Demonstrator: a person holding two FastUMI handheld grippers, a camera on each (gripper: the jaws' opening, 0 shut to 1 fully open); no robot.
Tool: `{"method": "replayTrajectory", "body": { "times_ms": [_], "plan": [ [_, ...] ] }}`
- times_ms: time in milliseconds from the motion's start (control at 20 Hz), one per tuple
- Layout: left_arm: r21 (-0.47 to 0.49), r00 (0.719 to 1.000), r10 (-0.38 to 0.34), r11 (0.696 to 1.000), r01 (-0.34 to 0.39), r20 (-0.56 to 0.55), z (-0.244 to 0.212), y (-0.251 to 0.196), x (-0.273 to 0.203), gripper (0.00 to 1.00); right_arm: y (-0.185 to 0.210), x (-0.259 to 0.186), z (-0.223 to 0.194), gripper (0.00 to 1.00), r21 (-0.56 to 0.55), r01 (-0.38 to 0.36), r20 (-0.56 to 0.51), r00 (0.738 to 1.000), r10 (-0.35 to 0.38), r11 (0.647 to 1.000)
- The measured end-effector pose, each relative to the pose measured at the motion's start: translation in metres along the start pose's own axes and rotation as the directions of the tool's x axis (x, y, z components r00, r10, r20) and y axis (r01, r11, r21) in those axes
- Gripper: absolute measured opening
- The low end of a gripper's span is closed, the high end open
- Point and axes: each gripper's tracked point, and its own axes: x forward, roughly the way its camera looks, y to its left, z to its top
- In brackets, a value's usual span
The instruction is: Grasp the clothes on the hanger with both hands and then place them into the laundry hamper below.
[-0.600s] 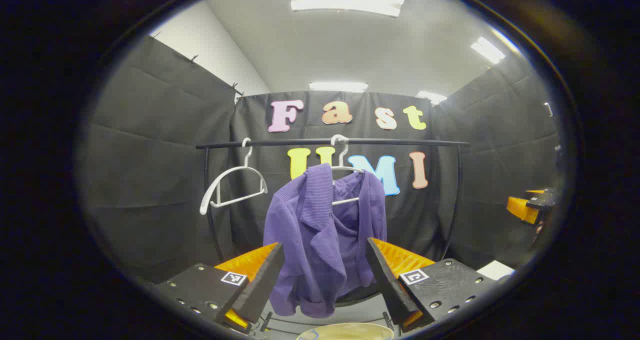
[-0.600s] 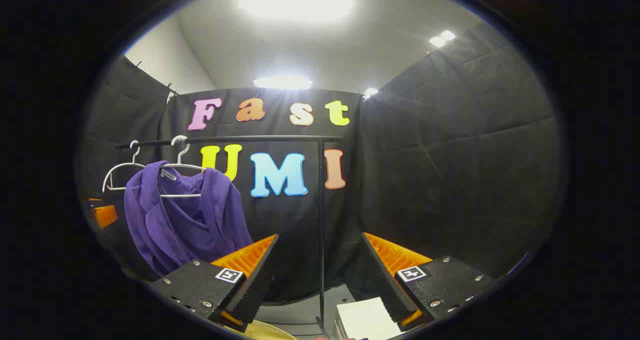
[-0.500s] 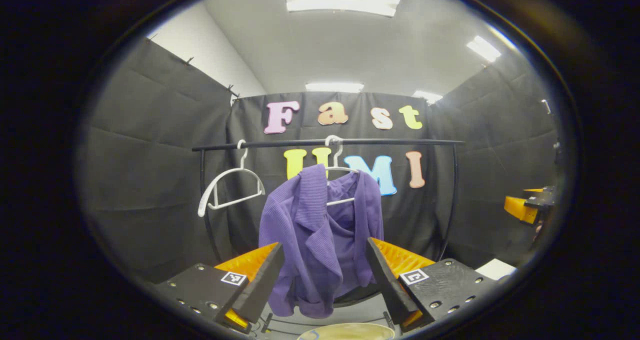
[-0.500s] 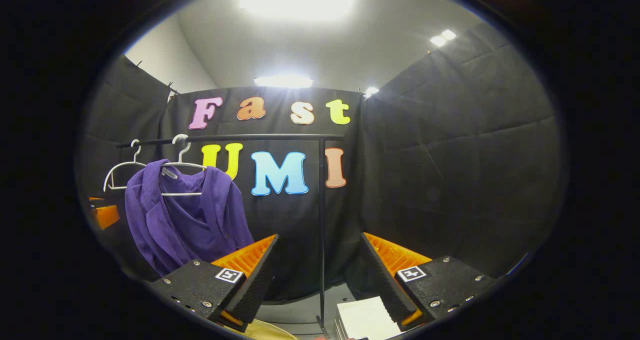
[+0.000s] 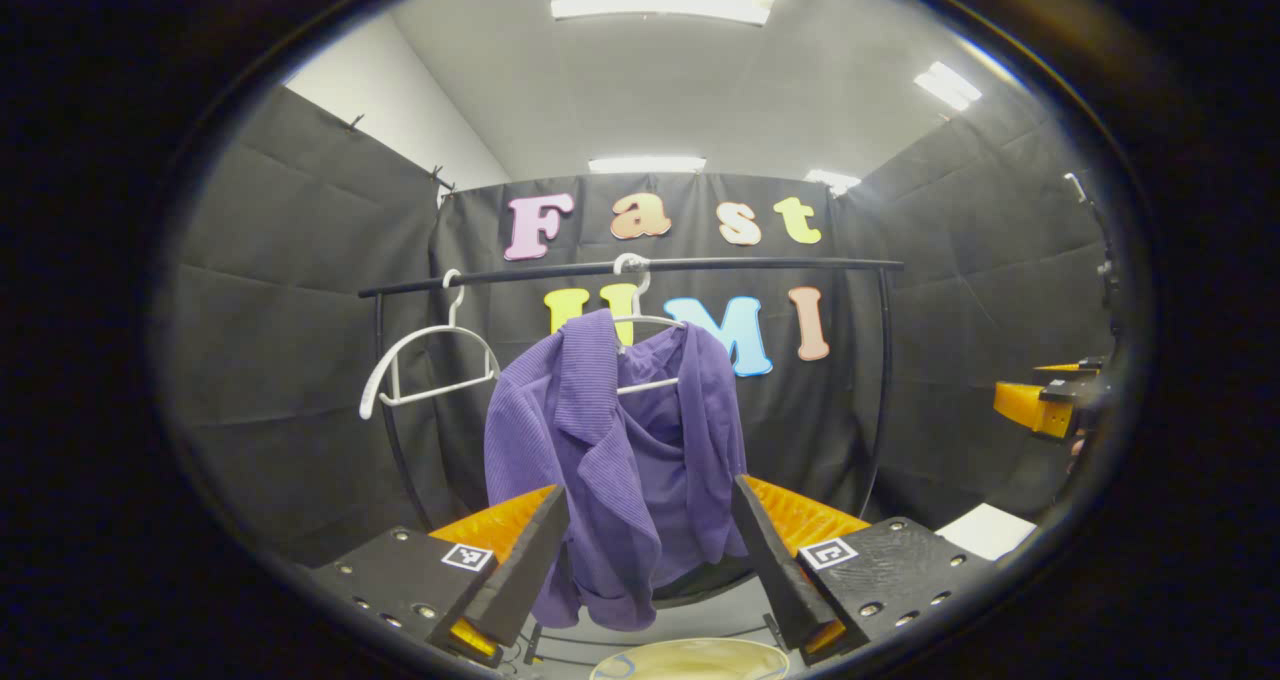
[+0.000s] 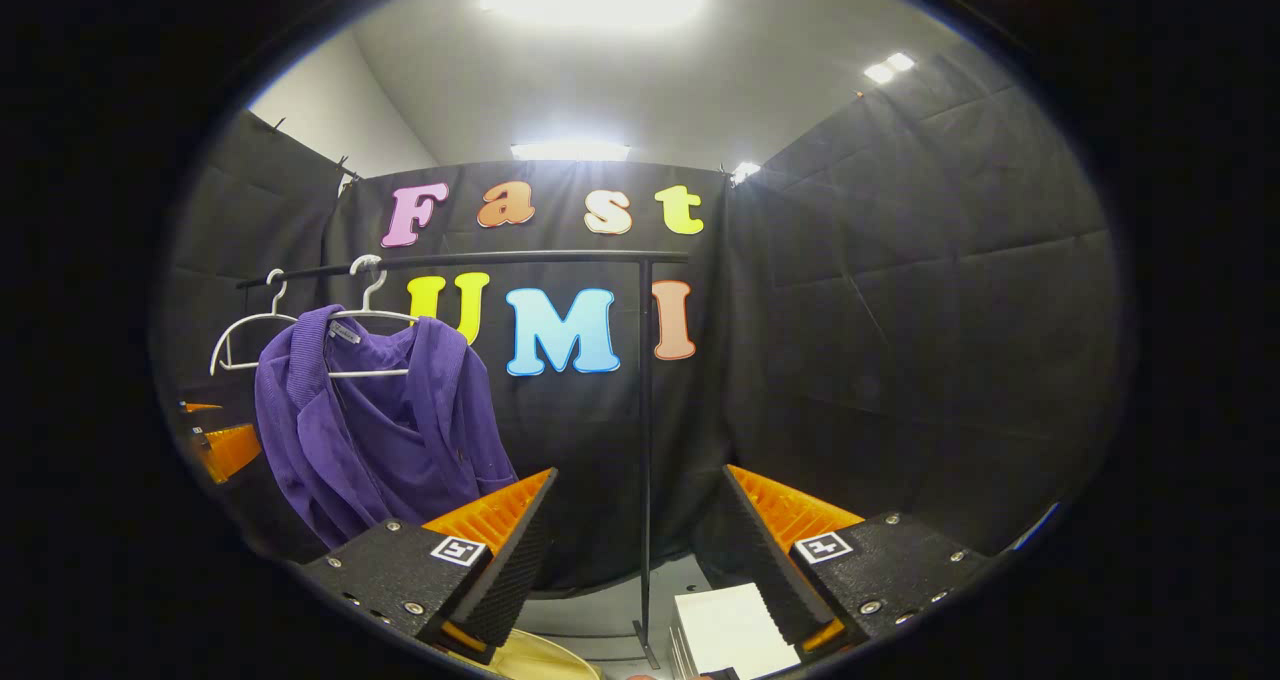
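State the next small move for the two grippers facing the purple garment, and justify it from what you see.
Probably carry both forward to the purple cardigan. The left gripper is open and frames it but is short of it; the right gripper is open and aimed past it at the rack post, so it should swing toward the garment.

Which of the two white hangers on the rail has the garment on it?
The hanger nearer the rail's middle carries the purple garment. The other hanger, toward the rail's end, hangs bare.

Black rail [image 5: 640, 267] carries two white hangers; purple garment [image 5: 610, 450] on one.
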Motion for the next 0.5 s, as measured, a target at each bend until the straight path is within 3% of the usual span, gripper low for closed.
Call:
{"method": "replayTrajectory", "body": {
  "times_ms": [150, 450, 500],
  "plan": [
    [-0.009, 1.000, -0.001, 1.000, 0.001, -0.011, -0.003, -0.003, -0.006, 0.99, 0.001, 0.000, -0.001, 0.96, 0.001, -0.006, -0.004, 1.000, 0.006, 1.000],
    [-0.009, 0.998, 0.042, 0.999, -0.043, -0.042, -0.009, 0.004, -0.015, 0.94, 0.003, 0.000, -0.010, 0.96, 0.018, -0.037, -0.044, 0.998, 0.038, 0.999],
    [0.003, 0.997, 0.056, 0.998, -0.056, -0.044, -0.010, 0.006, -0.017, 0.99, 0.008, 0.001, -0.011, 0.96, 0.020, -0.054, -0.050, 0.997, 0.055, 0.998]
  ]
}}
